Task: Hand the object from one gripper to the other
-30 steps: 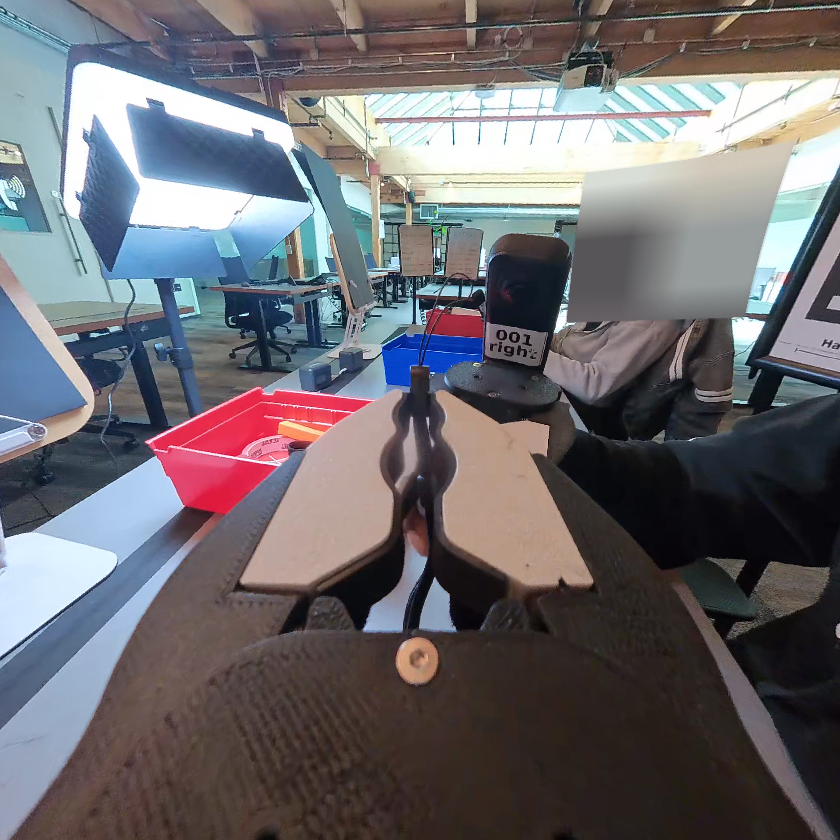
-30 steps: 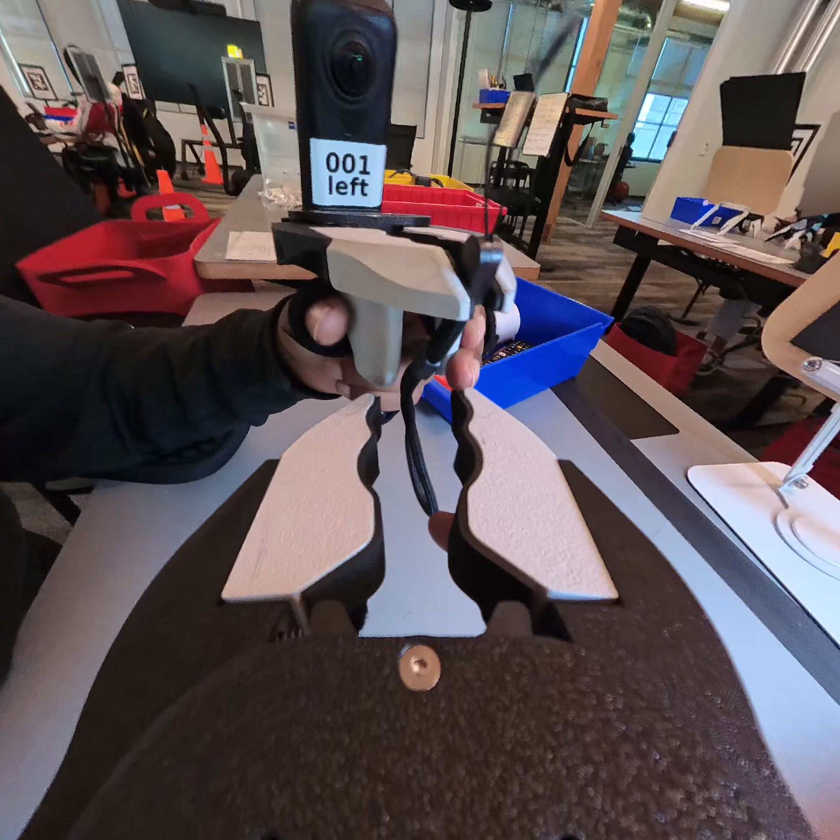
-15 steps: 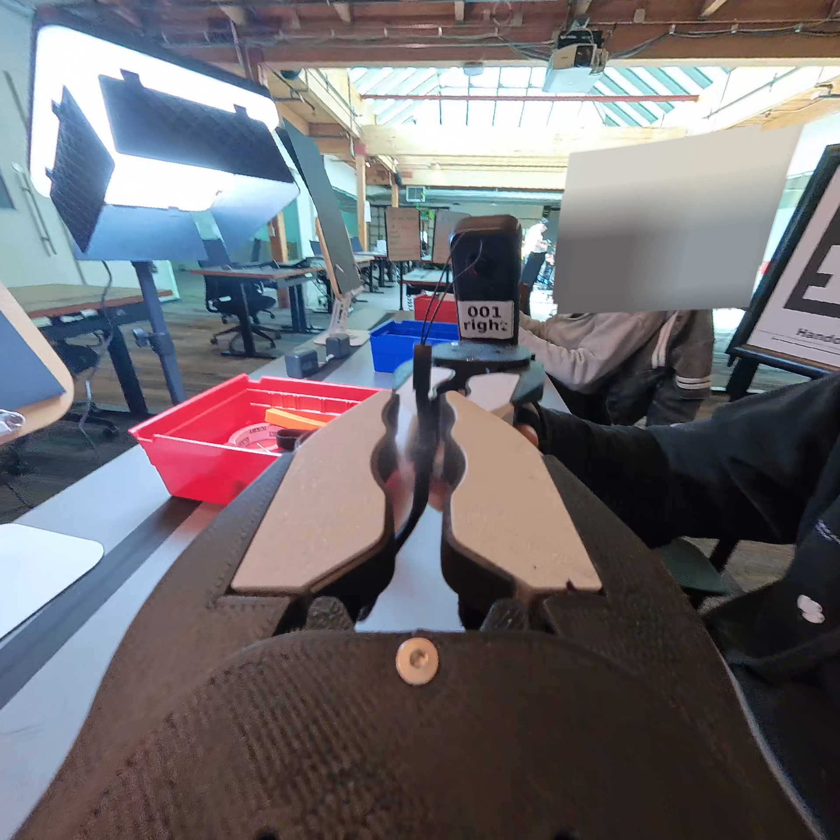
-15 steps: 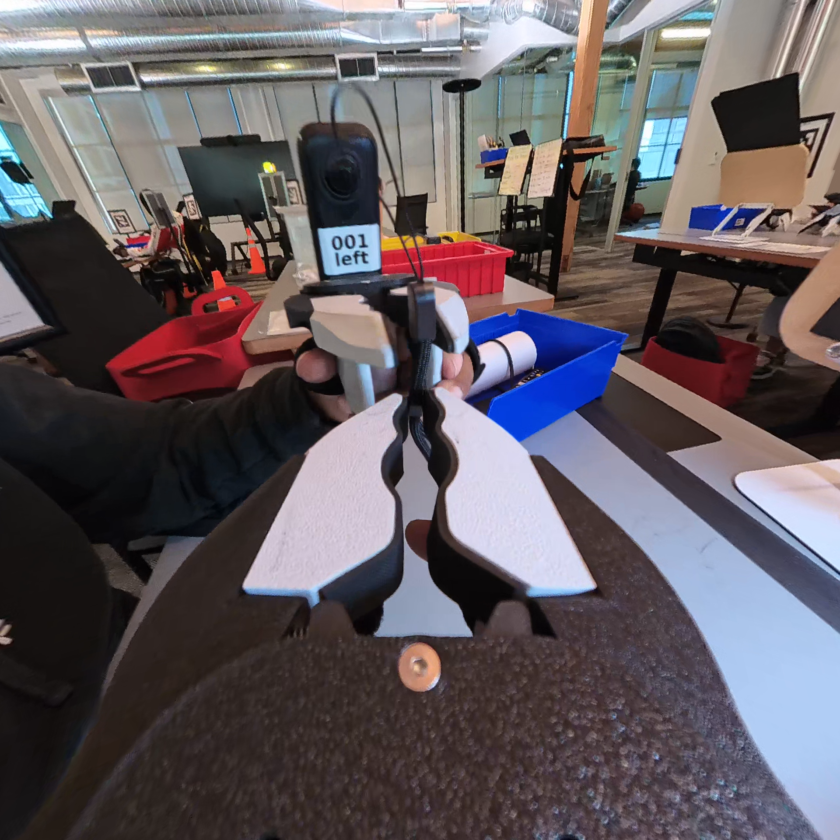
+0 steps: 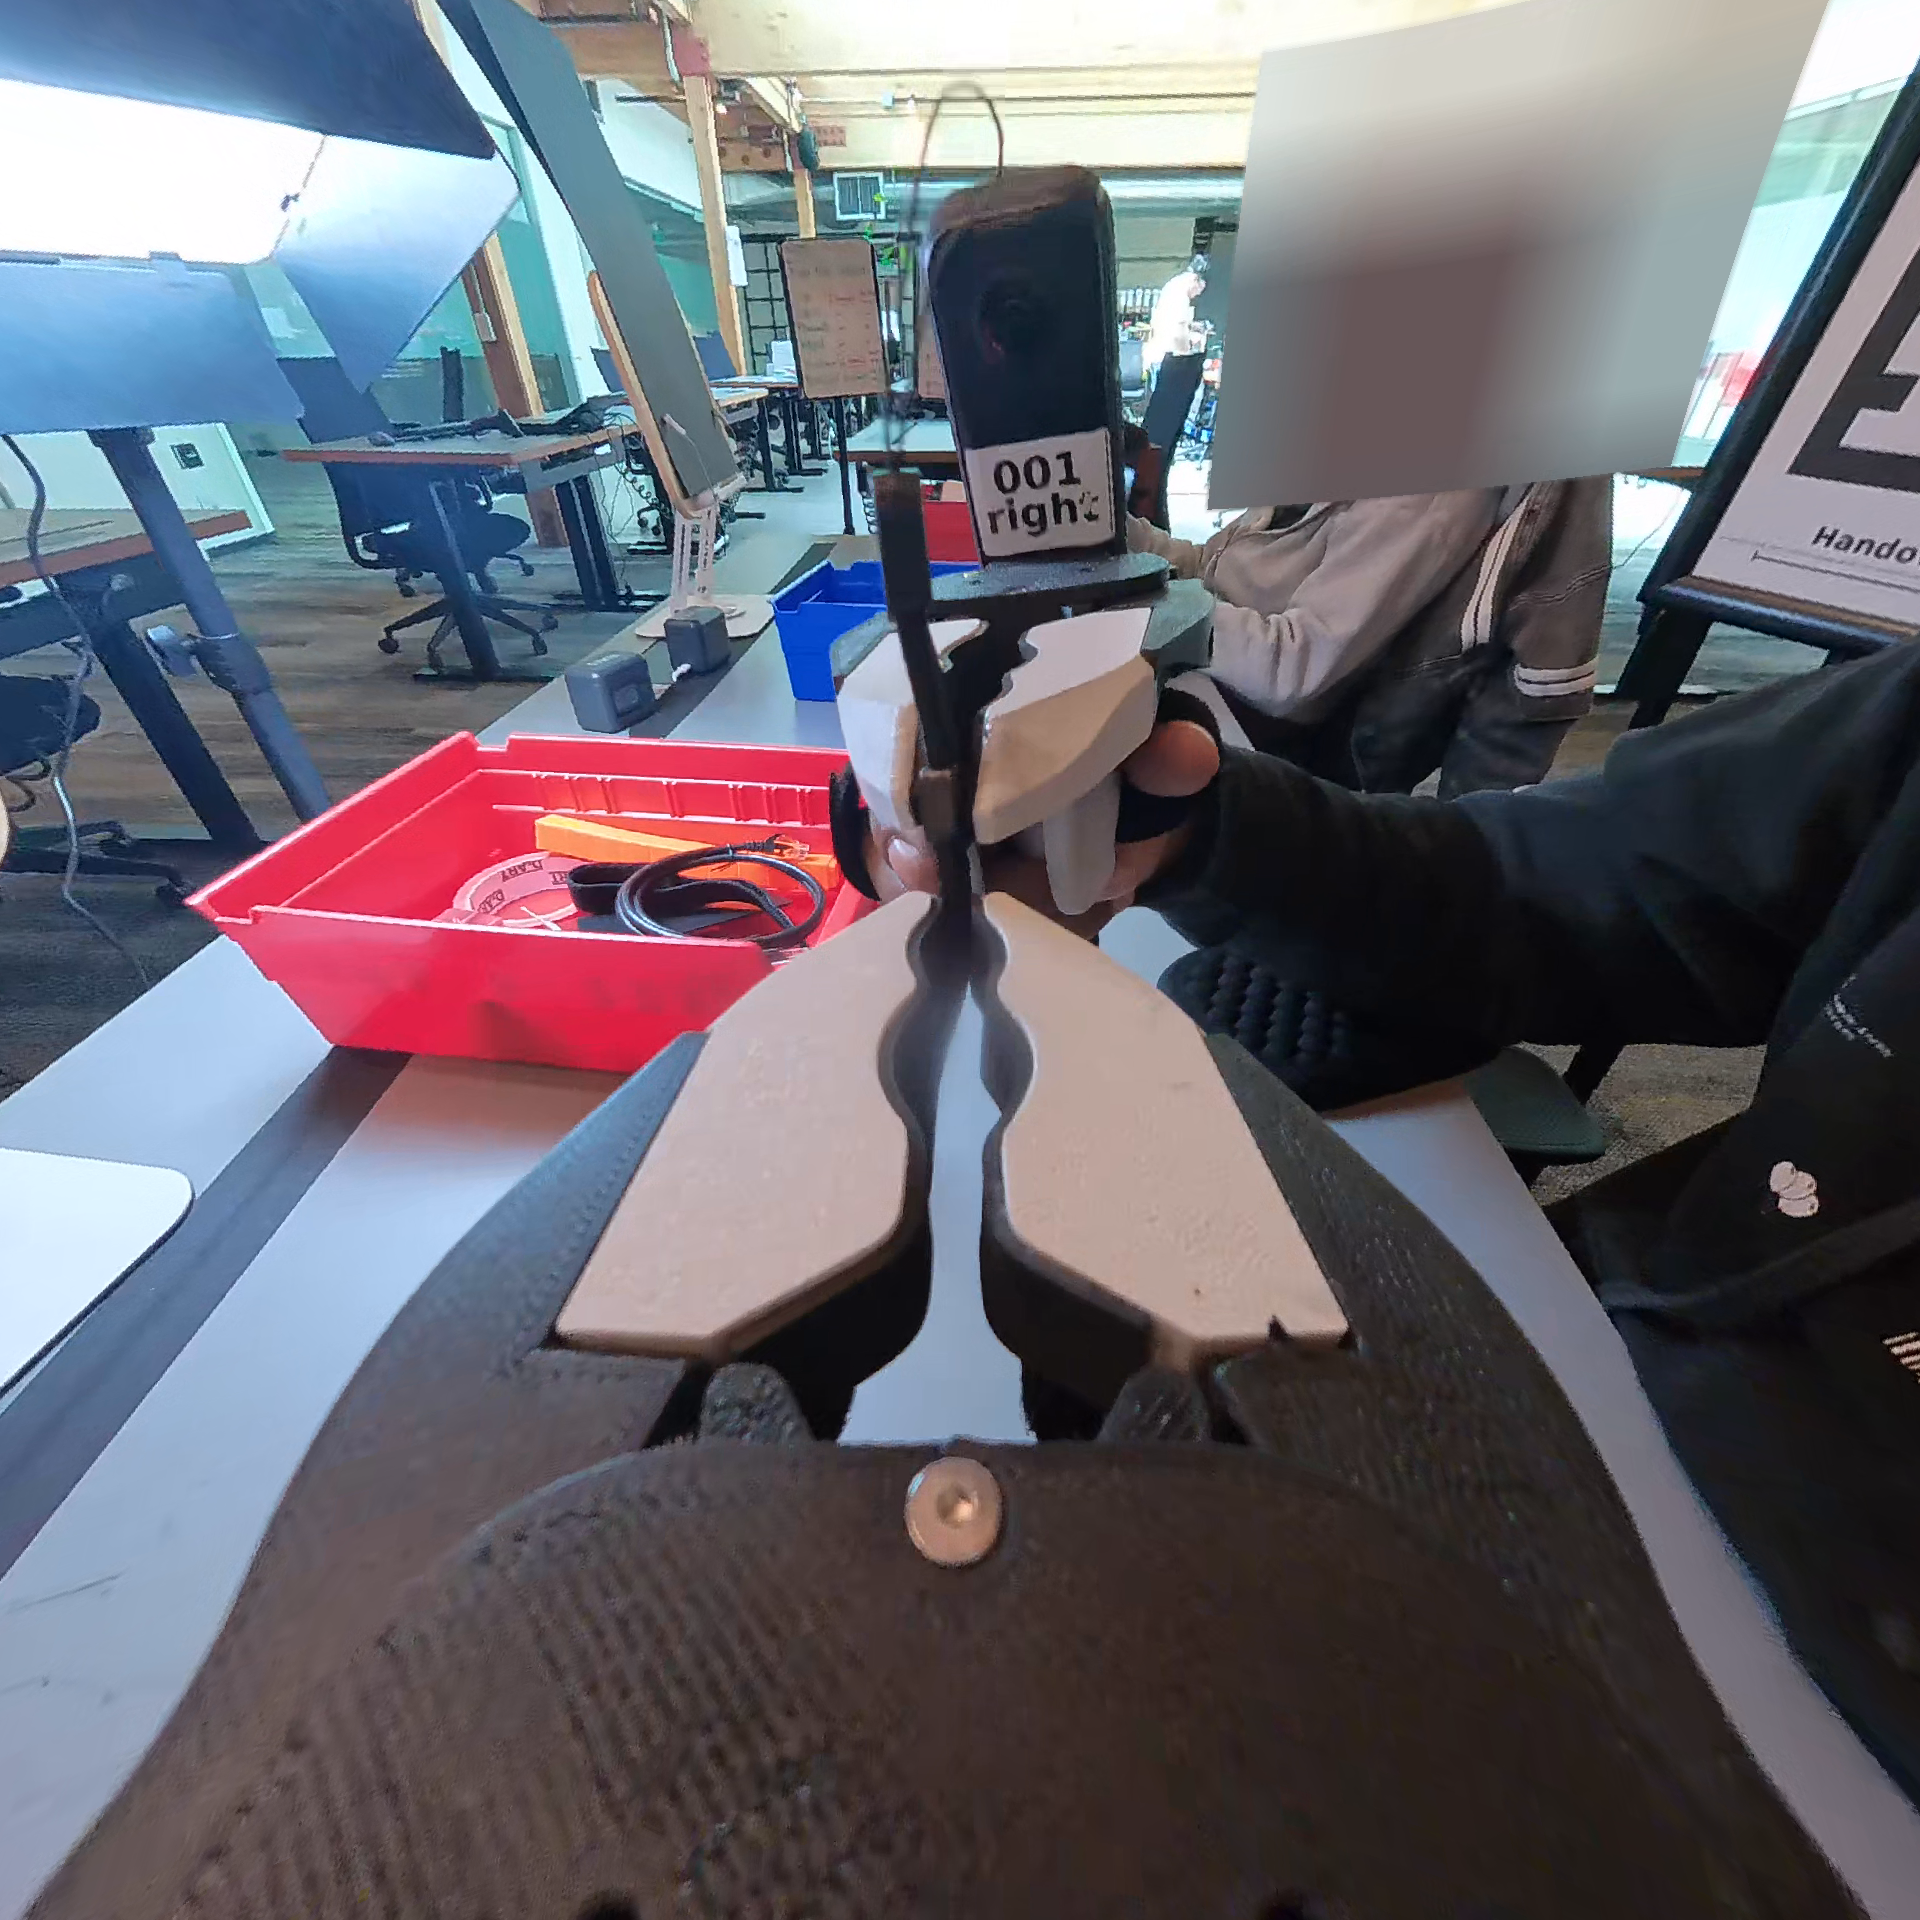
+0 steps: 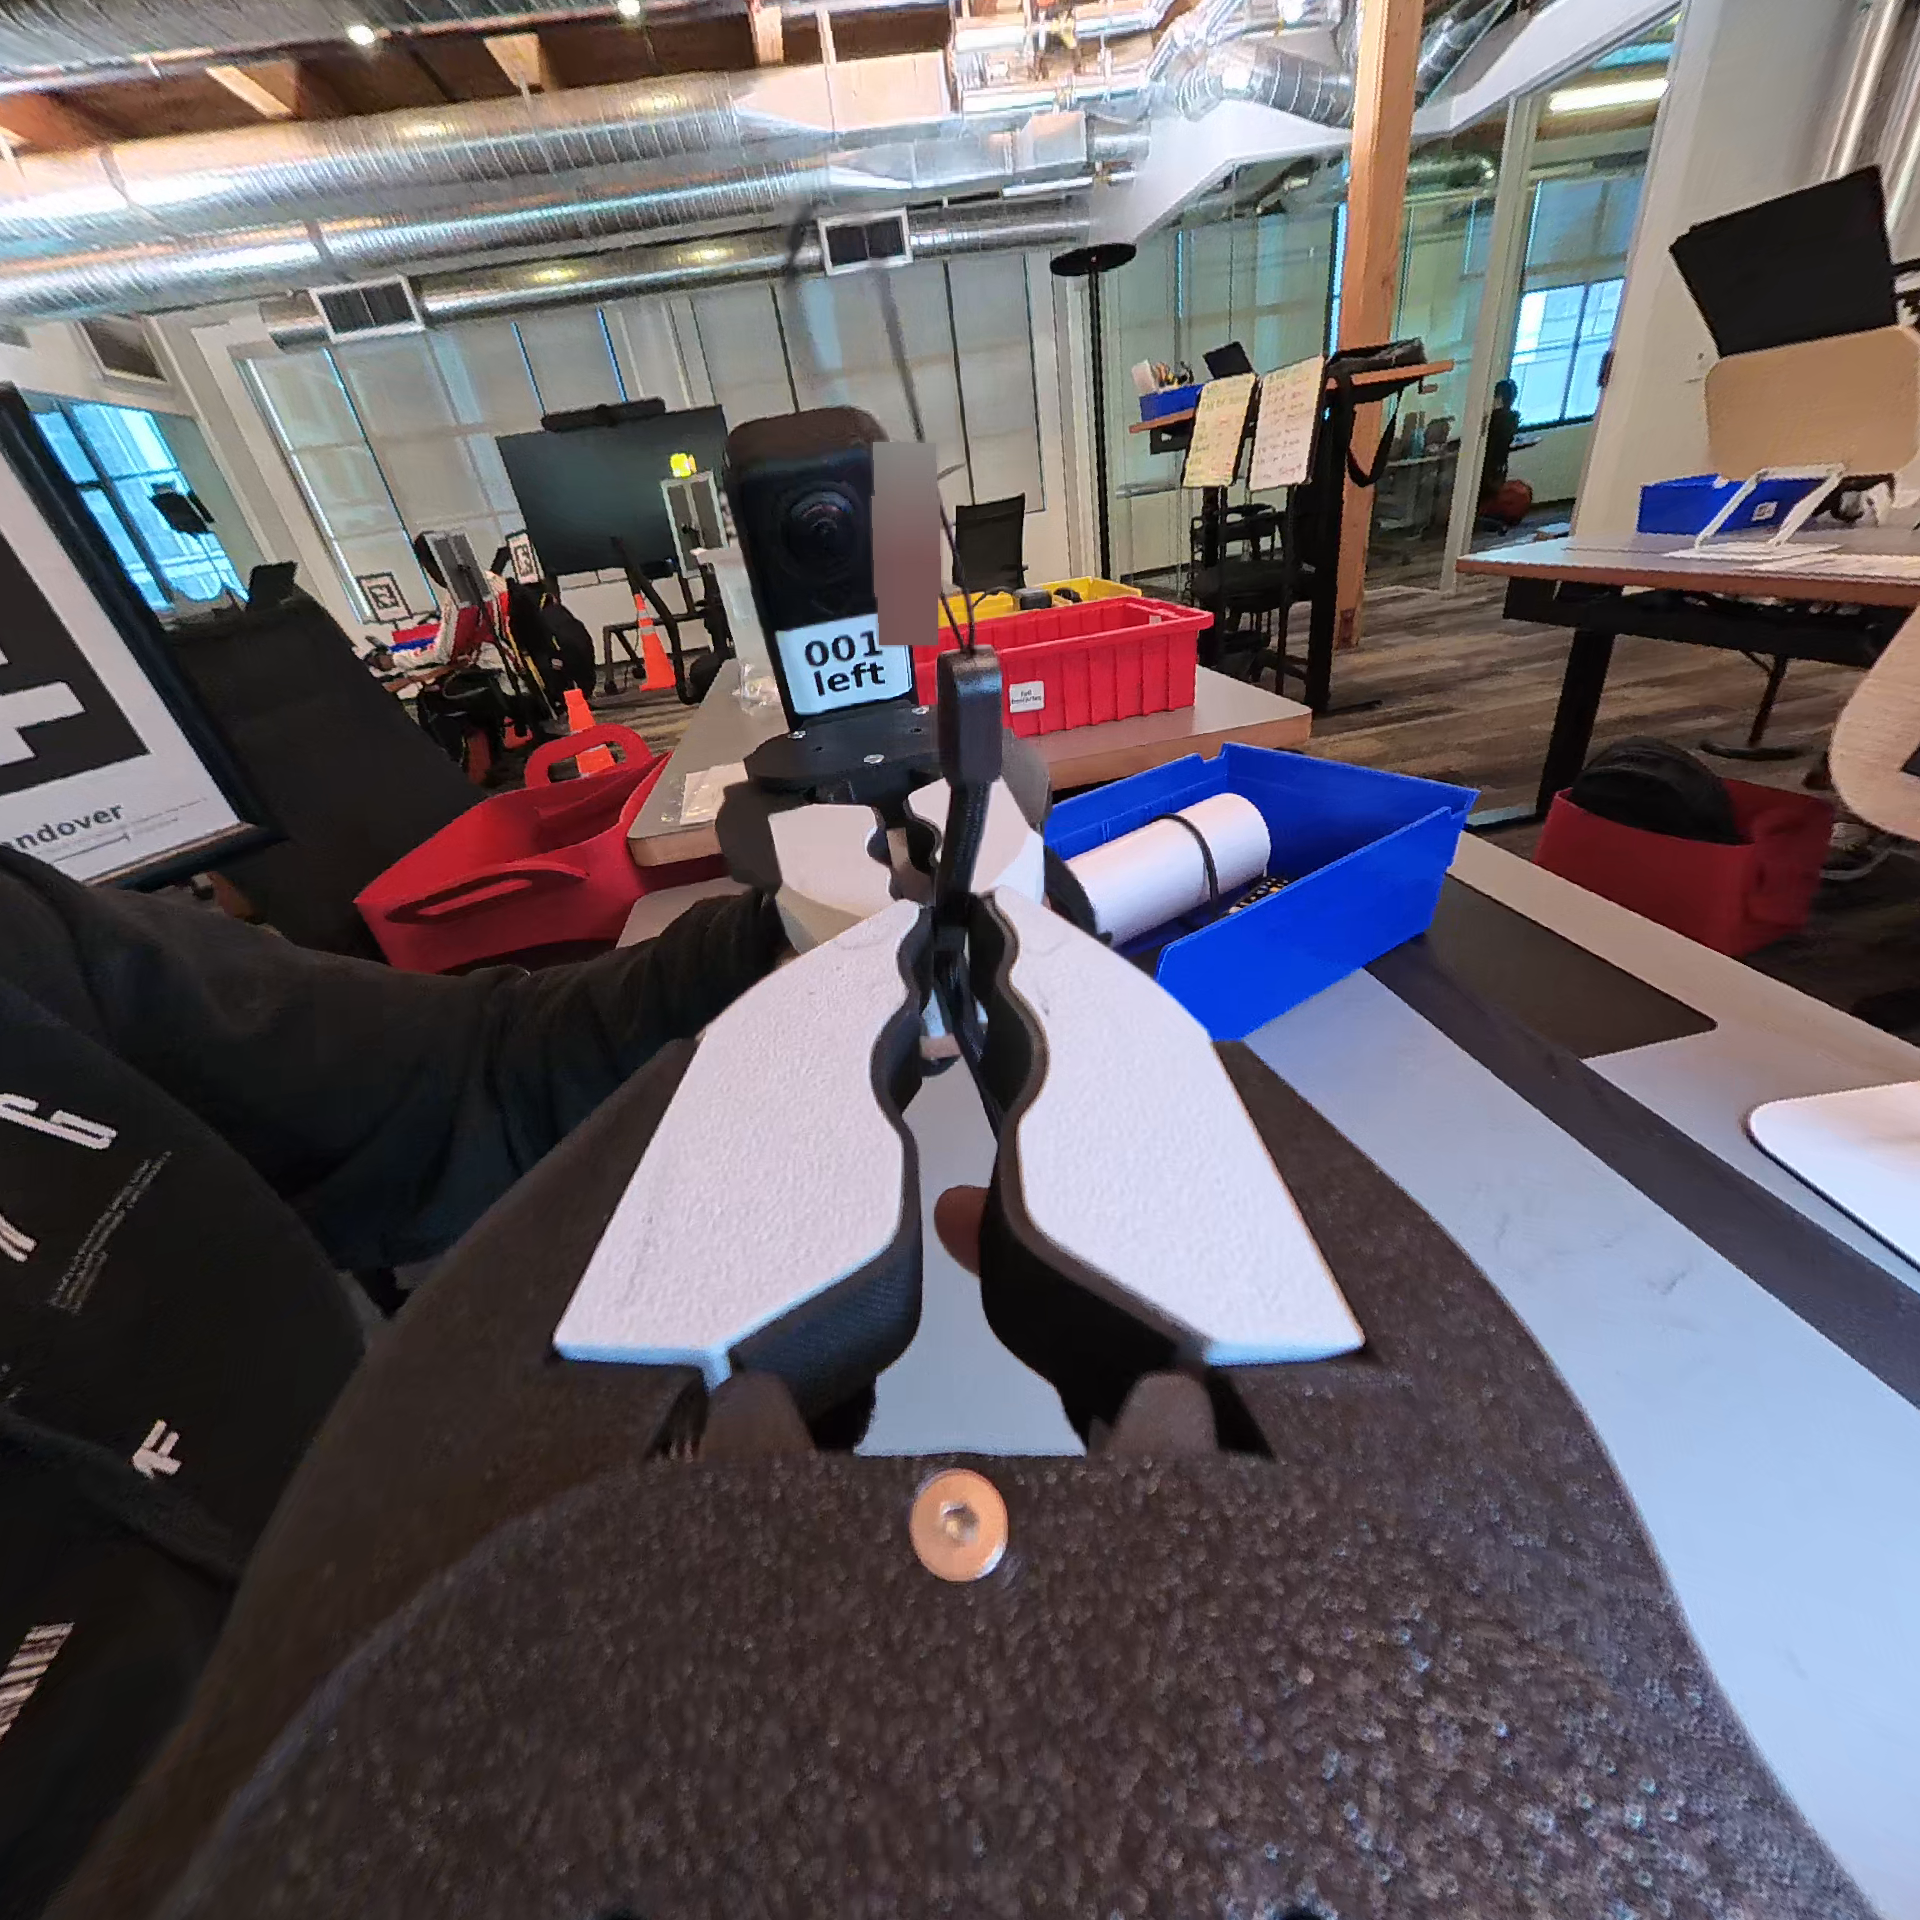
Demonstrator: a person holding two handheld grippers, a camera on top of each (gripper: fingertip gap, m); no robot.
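The object is a thin black cable [image 6: 966,748] with a thicker plug end that stands upright. My right gripper [image 6: 951,935] is shut on it near the fingertips, and the rest hangs down between the fingers. My left gripper [image 5: 958,920] faces it tip to tip and is shut, with no cable showing in the gap between its fingers. In the left wrist view the cable [image 5: 925,665] rises in front of the right gripper [image 5: 982,748], and its lower part goes out of sight behind my left fingertips. The left gripper also shows in the right wrist view [image 6: 914,862].
A red bin [image 5: 499,977] holding a tape roll, a coiled cord and an orange piece sits on the grey table [image 5: 156,1049], left of my grippers. A blue bin [image 6: 1299,914] with a white roll stands on the other side. A seated person [image 5: 1351,623] is behind. Only a small space, under 4 cm, lies between the two pairs of fingers.
My right gripper shut on the cable and rose a little with it. My left gripper loosened, then shut again, and the cable no longer hangs between its fingers.
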